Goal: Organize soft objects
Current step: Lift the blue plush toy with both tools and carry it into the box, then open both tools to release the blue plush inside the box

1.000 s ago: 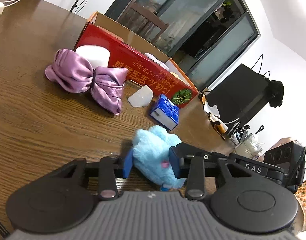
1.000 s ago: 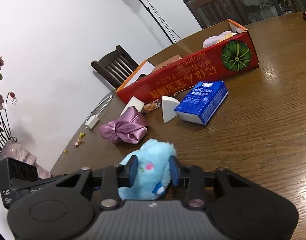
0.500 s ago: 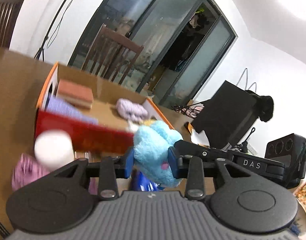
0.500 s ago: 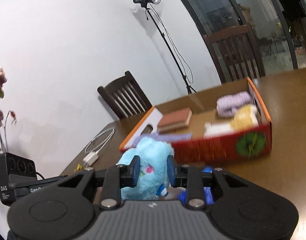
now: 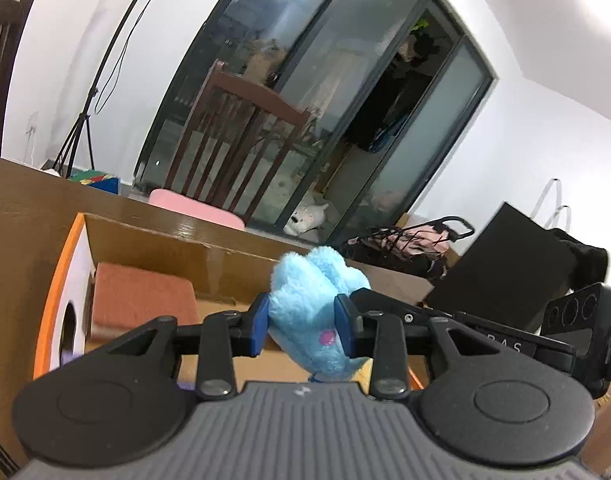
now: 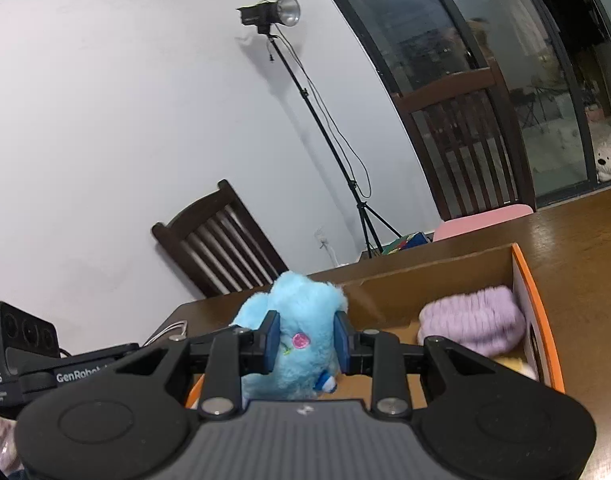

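Two claws pinch one blue plush toy above the cardboard box.
Left wrist view: left claw [image 5: 301, 326] squeezes the blue plush toy [image 5: 313, 304] over the cardboard box [image 5: 153, 244], right of a rust-coloured cloth [image 5: 141, 300]. Right wrist view: right claw [image 6: 306, 340] clamps the toy [image 6: 301, 332] over the box [image 6: 429, 276], left of a lilac knit piece [image 6: 473, 322] on the worktop [image 6: 585, 264].

The right gripper [image 6: 305, 338] pinches a blue plush toy [image 6: 297, 320] between its blue pads, pressing into the fur on both sides. The toy hangs over the near rim of an open cardboard box [image 6: 425, 280] with orange edges, which sits on the brown wooden table [image 6: 585, 264]. Inside the box, against its right end wall, lies a lilac knitted bundle [image 6: 471, 322]. The other gripper [image 6: 33, 372] shows at the left edge.
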The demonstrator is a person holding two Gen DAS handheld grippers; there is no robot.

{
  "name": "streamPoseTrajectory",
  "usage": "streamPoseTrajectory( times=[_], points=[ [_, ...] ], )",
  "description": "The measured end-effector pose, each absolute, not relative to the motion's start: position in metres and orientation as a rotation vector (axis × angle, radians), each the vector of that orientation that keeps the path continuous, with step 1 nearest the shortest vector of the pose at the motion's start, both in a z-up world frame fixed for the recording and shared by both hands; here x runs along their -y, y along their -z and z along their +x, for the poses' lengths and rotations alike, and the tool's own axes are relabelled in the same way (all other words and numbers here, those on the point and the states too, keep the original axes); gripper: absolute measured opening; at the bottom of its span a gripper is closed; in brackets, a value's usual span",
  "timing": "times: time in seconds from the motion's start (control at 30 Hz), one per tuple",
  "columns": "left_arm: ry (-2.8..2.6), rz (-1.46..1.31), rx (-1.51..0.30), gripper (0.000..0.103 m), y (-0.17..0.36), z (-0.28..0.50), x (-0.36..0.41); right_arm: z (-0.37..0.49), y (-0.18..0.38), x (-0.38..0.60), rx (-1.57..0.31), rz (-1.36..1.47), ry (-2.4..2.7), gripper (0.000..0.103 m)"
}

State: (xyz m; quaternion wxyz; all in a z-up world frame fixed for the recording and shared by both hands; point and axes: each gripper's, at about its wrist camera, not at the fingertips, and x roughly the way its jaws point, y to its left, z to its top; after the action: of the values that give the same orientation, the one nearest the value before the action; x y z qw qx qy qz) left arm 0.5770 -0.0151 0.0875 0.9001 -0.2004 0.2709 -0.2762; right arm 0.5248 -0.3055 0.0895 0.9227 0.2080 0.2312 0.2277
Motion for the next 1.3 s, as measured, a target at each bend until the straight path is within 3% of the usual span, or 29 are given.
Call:
streamPoseTrajectory(
  times=[0.17,0.27,0.37,0.43,0.5,0.67,0.8,1.0,1.07,1.17,1.3],
  points=[
    [0.552,-0.416,-0.635,0.034,-0.062,0.629,0.025,0.577,-0.08,0.303,-0.525,0.401,-0.414,0.028],
    [0.526,-0.37,-0.728,0.036,-0.055,0.647,0.033,0.607,-0.062,0.298,-0.611,0.359,-0.386,0.034],
    [0.482,-0.346,-0.682,0.061,-0.055,0.641,0.036,0.621,-0.05,0.291,-0.689,0.354,-0.39,0.035],
    [0.484,-0.345,-0.708,0.058,-0.052,0.641,0.037,0.618,-0.05,0.284,-0.699,0.317,-0.385,0.037],
    [0.472,-0.342,-0.708,0.058,-0.052,0.642,0.036,0.618,-0.048,0.28,-0.699,0.283,-0.341,0.047],
    [0.428,-0.316,-0.703,0.059,-0.052,0.636,0.035,0.611,-0.049,0.27,-0.681,0.208,-0.297,0.048],
    [0.425,-0.429,-0.726,0.073,-0.047,0.632,0.019,0.612,-0.044,0.269,-0.695,0.203,-0.386,0.047],
    [0.43,-0.39,-0.743,0.077,-0.044,0.625,0.018,0.606,-0.049,0.273,-0.635,0.187,-0.445,0.048],
    [0.399,-0.371,-0.735,0.077,-0.051,0.616,0.017,0.606,-0.052,0.277,-0.602,0.199,-0.451,0.049],
    [0.41,-0.365,-0.696,0.078,-0.075,0.586,0.009,0.59,-0.067,0.283,-0.506,0.188,-0.411,0.06],
    [0.396,-0.265,-0.587,0.083,-0.117,0.528,-0.002,0.548,-0.095,0.293,-0.473,0.205,-0.38,0.066]
  ],
)
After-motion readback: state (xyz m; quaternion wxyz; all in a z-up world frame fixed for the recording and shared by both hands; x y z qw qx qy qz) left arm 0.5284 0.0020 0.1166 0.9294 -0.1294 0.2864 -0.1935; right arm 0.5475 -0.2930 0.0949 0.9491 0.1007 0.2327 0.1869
